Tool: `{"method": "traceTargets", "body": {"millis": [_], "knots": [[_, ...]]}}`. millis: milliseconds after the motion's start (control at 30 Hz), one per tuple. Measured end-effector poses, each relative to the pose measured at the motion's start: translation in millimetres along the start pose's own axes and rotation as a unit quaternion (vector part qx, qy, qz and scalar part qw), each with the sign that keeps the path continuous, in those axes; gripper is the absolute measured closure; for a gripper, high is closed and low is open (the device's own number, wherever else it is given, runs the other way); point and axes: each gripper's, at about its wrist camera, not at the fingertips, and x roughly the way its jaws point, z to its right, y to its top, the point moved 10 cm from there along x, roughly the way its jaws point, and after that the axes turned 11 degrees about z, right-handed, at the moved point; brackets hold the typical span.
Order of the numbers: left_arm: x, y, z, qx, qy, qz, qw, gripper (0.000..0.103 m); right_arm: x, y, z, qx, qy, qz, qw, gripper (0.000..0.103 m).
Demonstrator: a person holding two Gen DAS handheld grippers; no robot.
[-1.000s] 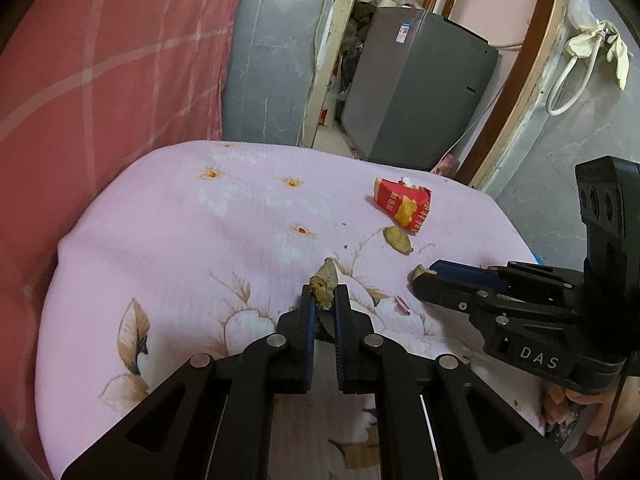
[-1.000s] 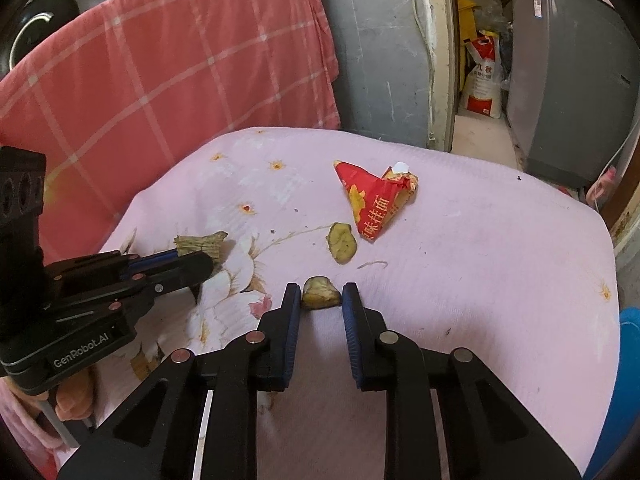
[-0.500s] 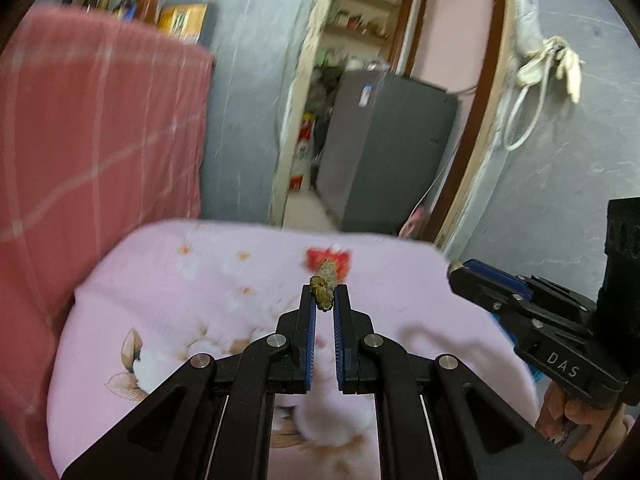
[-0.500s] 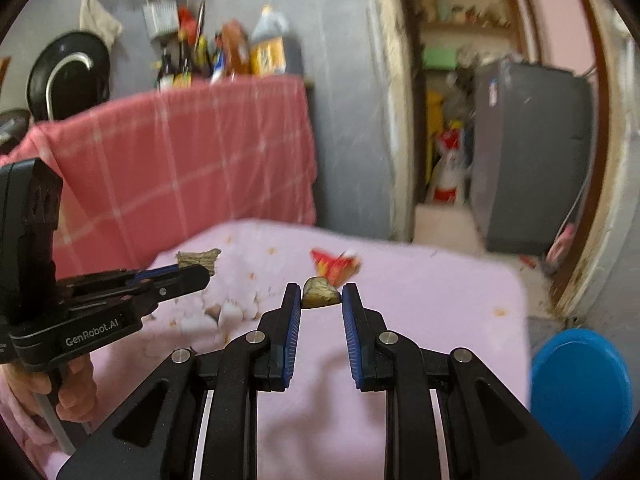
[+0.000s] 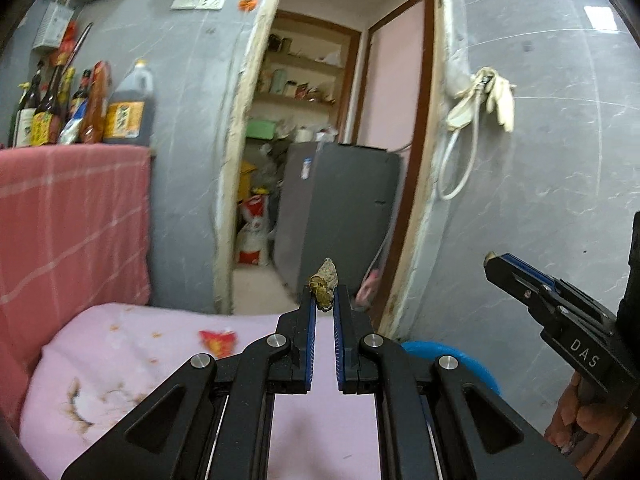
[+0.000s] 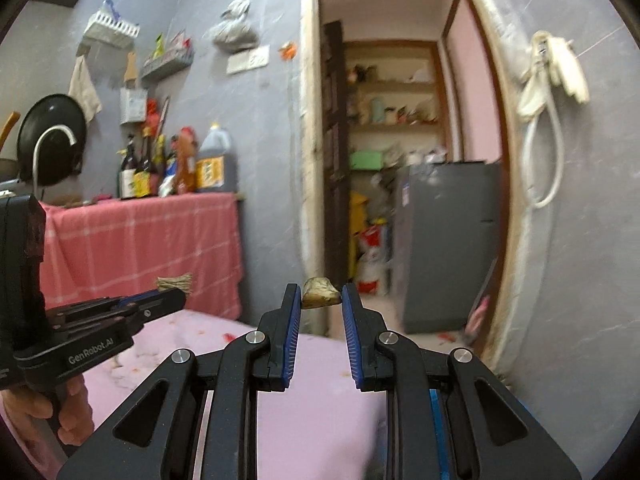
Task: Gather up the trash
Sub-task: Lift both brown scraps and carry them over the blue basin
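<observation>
My left gripper (image 5: 323,295) is shut on a brownish-green scrap of trash (image 5: 325,281) and holds it high above the pink floral table (image 5: 120,368). My right gripper (image 6: 320,294) is shut on a tan scrap (image 6: 319,292), also lifted above the table (image 6: 312,408). Each gripper shows in the other's view: the right one (image 5: 490,260) at the right, the left one (image 6: 176,286) at the left with its scrap (image 6: 174,281). A red snack wrapper (image 5: 218,342) lies on the table. A blue bin (image 5: 456,364) stands low to the right of the table.
A pink checked cloth (image 5: 72,224) covers a counter behind the table, with bottles (image 5: 80,108) on it. A doorway leads to a grey appliance (image 5: 340,216). A grey wall with a hanging hose (image 5: 460,168) is to the right.
Both grippers have risen from the table with their scraps and tilted up toward the doorway. The blue bin has come into the left wrist view.
</observation>
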Motion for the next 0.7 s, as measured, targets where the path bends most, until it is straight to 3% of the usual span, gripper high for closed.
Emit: {"method": "traceTargets", "body": {"millis": [333,700], "knots": [[28,-7,89,0.023,-0.062,0.004,0.9978,0.097,-35,-3,83,-0.012,-0.09,0.039,0.995,0.084],[72,-48,144,0.031,-0.094,-0.044,0.9941,0.097,-52,-42,136,0.016,-0.132,0.024,0.991,0.084]]}}
